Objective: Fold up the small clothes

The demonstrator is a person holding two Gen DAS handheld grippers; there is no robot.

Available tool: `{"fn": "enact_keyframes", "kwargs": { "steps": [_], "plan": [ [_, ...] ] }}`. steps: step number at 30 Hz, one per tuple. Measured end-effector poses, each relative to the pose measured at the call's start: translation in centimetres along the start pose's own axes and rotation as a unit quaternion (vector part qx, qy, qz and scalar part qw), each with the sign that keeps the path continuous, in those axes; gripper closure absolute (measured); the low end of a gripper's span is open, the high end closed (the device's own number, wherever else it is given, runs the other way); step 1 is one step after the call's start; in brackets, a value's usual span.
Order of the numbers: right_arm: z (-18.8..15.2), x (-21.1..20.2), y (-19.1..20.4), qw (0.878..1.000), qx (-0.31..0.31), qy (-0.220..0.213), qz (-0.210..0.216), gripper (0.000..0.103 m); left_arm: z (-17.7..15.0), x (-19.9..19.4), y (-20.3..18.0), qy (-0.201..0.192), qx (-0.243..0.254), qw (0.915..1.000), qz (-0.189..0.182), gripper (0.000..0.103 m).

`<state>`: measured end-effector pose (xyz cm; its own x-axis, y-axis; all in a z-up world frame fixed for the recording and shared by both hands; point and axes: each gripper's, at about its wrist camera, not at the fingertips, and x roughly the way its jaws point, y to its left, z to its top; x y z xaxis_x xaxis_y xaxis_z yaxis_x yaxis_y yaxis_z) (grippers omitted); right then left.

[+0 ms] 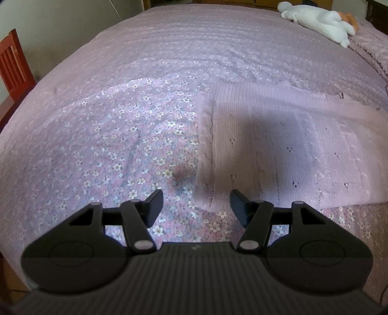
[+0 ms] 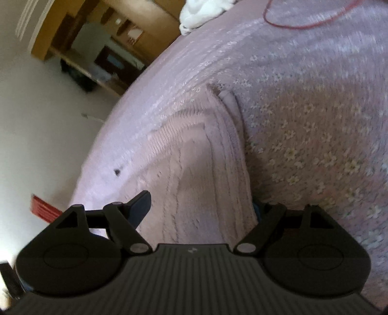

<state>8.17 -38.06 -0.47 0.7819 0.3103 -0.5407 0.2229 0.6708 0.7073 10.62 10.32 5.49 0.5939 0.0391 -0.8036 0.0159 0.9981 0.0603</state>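
While left tongs (image 1: 196, 206) gape empty, right tongs (image 2: 201, 208) straddle sweater (image 2: 194, 169).

The floral bedspread (image 1: 121, 135) is lying broad and bare to the left of the pink knitted garment (image 1: 278, 145), giving open passage from the near edge to the far side. A white soft toy (image 1: 320, 21) is sitting at the far right corner, well apart from the garment. A red wooden chair (image 1: 12, 65) is standing off the bed's left edge (beyond the mattress, not over it). In the right wrist view, a thin red cord (image 2: 303, 24) is looping across the far bedspread, and the garment's folded ridge (image 2: 208, 169) is filling the gap between that gripper's spread fingers.
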Motion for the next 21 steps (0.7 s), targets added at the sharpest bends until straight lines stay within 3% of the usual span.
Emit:
{"fn": "enact_keyframes", "kwargs": {
  "steps": [6,10,21],
  "plan": [
    [0.1,0.5,-0.3,1.000,0.012,0.002,0.003,0.038,-0.2,-0.4,0.1,0.005,0.004,1.0000,0.002,0.040],
    [0.2,1.1,-0.6,1.000,0.018,0.011,0.003,0.059,-0.5,-0.6,0.5,0.006,-0.004,1.0000,0.002,0.040],
    [-0.2,1.1,-1.8,0.999,0.044,-0.001,0.025,0.059,-1.9,-0.3,1.0,0.025,-0.025,0.9993,-0.009,0.040]
  ]
}}
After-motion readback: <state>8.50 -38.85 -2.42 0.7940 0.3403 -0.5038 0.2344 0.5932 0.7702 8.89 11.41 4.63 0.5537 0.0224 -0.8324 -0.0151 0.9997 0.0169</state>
